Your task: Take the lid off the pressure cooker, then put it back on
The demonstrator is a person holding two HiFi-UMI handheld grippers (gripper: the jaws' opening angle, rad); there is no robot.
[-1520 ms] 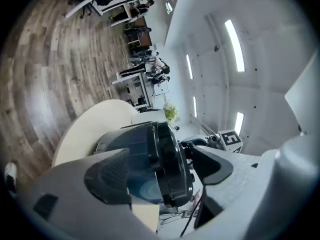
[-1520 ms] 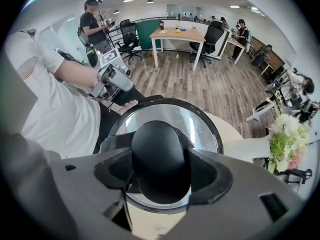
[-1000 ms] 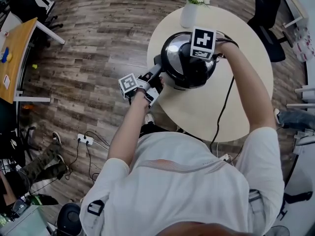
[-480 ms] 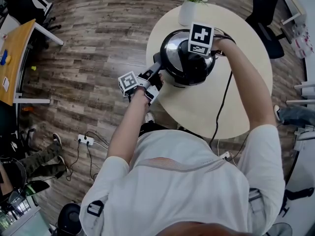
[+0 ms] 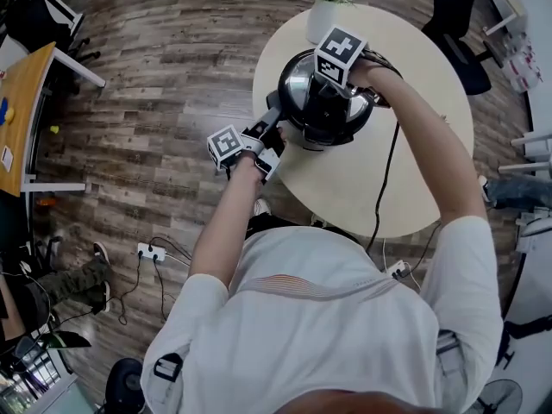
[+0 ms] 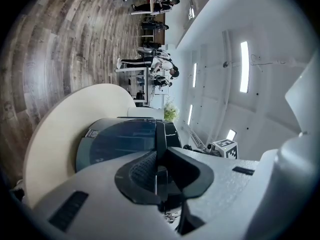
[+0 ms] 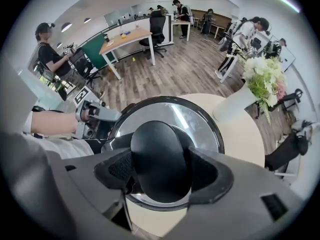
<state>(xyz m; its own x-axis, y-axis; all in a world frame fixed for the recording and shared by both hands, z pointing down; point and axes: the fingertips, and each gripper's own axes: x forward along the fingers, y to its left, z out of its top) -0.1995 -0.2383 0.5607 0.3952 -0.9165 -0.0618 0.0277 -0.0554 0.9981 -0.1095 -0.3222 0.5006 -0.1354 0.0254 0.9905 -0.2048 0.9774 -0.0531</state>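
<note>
Seemingly steel lid [image 7: 196,117] (glossy, round) bears oval knob [image 7: 161,159].

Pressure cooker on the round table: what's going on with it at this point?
A person with a gripper in each hand works on the steel pressure cooker, which stands on the round beige table. The left gripper, pointing level, has just been closing its fingers on the cooker's long black side handle and clamps it. The right gripper comes from above, its fingers gripping the round black knob of the shiny steel lid. The lid sits on the pot.
</note>
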